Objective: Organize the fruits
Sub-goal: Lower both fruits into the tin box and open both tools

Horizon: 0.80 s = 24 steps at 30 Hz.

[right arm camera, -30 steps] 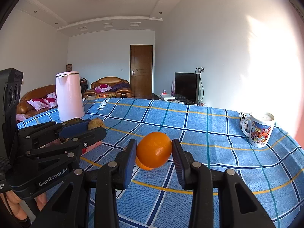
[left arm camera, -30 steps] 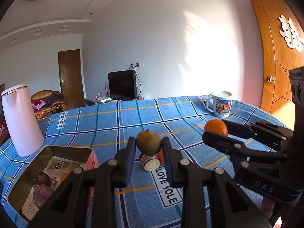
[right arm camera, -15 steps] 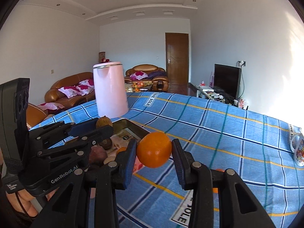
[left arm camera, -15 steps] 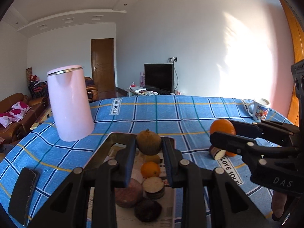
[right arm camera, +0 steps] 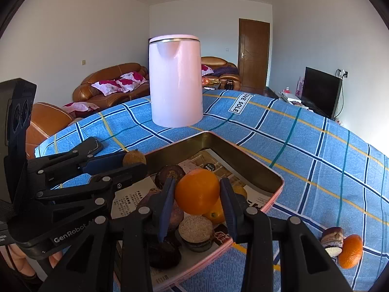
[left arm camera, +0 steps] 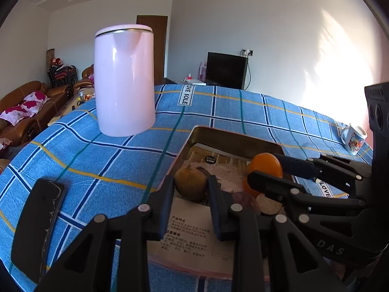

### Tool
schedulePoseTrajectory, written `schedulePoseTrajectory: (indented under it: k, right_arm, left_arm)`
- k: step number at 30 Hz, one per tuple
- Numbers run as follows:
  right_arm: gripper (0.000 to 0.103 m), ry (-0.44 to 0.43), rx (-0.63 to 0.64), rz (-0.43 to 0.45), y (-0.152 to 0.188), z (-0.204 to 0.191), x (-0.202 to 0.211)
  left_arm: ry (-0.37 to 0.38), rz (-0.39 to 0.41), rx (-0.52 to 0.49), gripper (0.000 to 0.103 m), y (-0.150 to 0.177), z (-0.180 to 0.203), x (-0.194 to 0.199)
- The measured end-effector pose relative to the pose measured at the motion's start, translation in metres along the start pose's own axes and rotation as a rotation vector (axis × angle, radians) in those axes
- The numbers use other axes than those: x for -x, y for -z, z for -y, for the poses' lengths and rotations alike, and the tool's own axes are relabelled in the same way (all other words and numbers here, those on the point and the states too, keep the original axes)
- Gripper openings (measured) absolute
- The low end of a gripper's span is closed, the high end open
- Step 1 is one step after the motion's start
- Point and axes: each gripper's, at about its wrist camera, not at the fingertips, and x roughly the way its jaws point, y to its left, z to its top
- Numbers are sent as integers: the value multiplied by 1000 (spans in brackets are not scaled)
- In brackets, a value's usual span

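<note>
My left gripper (left arm camera: 190, 186) is shut on a brown round fruit (left arm camera: 190, 182) and holds it above the near left part of a metal tin (left arm camera: 233, 135). My right gripper (right arm camera: 197, 196) is shut on an orange (right arm camera: 197, 191) above the same tin (right arm camera: 243, 150). The tin holds several fruits, among them a cut brown piece (right arm camera: 196, 228) and a dark one (right arm camera: 170, 172), on printed paper. In the right wrist view the left gripper (right arm camera: 136, 163) enters from the left with its fruit (right arm camera: 133, 158); in the left wrist view the right gripper (left arm camera: 265, 170) enters from the right with the orange (left arm camera: 266, 165).
A tall pink kettle (left arm camera: 124, 80) stands on the blue checked tablecloth (left arm camera: 109, 160) behind the tin. A black phone (left arm camera: 36, 226) lies at the near left. A mug (left arm camera: 353, 140) stands far right. An orange (right arm camera: 350, 250) and a cut fruit (right arm camera: 332, 239) lie right of the tin.
Both grippers have swung left with their fruits, from over the bare cloth to above the tin, and moved closer to the kettle. Both stay shut.
</note>
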Motion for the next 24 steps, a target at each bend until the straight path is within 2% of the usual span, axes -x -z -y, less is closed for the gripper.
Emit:
schedulePoseTrajectory:
  k: [3, 6, 8, 11, 13, 16, 19, 24]
  right_arm:
    - [40, -14, 0, -40, 0, -2, -12]
    - [43, -5, -4, -39, 0, -1, -11]
    - [48, 8, -10, -15, 0, 2, 0]
    - [48, 24, -24, 35, 3, 17, 30]
    - [50, 77, -26, 59, 10, 35, 51]
    - [61, 172, -52, 61, 25, 73, 78]
    - [61, 289, -104, 34, 40, 115, 93]
    - [61, 317, -220, -39, 57, 163, 94]
  left_arm:
    - [-15, -15, -16, 29, -1, 2, -2]
    - [-30, 3, 0, 41, -1, 0, 2]
    - [-40, 27, -13, 60, -2, 5, 10]
    - [-6, 78, -27, 74, -6, 20, 25]
    - [18, 100, -58, 76, -10, 36, 30]
    - [73, 112, -103, 78, -16, 65, 33]
    - [109, 110, -156, 83, -20, 97, 30]
    - [159, 80, -226, 83, -23, 139, 15]
